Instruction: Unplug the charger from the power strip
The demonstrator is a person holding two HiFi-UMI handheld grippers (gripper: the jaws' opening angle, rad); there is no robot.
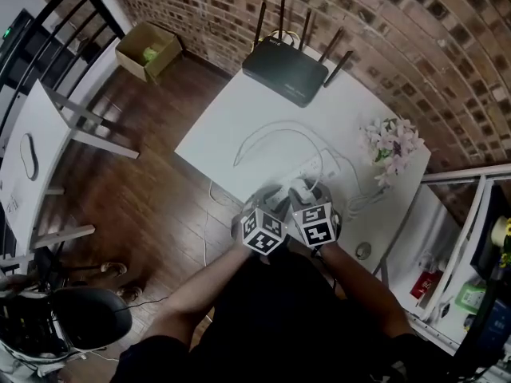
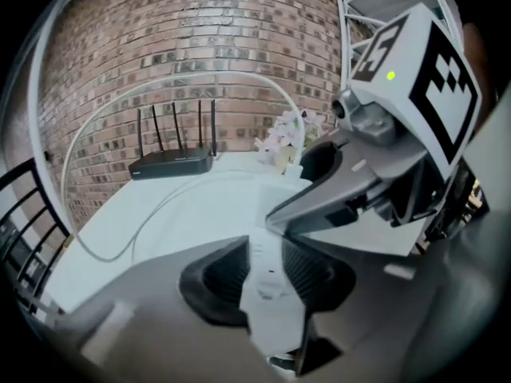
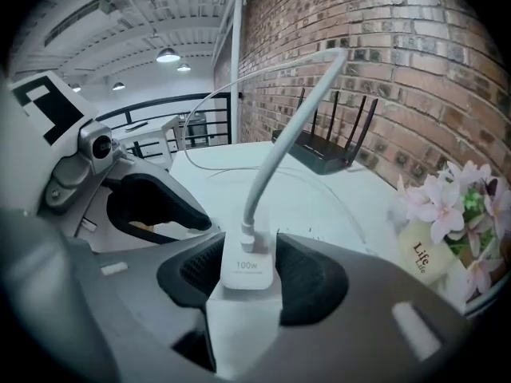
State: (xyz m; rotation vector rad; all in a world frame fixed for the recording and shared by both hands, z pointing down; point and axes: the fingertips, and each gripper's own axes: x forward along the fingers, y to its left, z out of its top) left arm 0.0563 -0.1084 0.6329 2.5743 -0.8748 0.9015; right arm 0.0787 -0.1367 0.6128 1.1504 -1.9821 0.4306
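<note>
I have both tongs down at the near edge of the white desk (image 1: 231,126), side by side, almost touching each other.

My right tongs (image 3: 249,279) are about half open and set on the charger (image 3: 246,263). It is a small white block marked 100W, and the ribbed pads lie flat against its two sides. The charger sits plugged into the white power strip (image 2: 271,309), which runs under it and back toward me. A white cable (image 3: 291,126) rises from the top of the charger, arcs up and away, then loops across the desk.

My left tongs (image 2: 267,271) stand wide and straddle the power strip, with one pad on each long side. They look to be just beside the strip rather than squeezing it, though that view is blurred and it is hard to call.

Farther back, near the brick wall, a black router (image 1: 286,72) with upright antennas stands on the desk. A small pot of pale pink flowers (image 1: 393,144) sits at the desk's right end, well apart from the strip. An open cardboard box (image 1: 146,50) rests on the wooden floor to the left.
</note>
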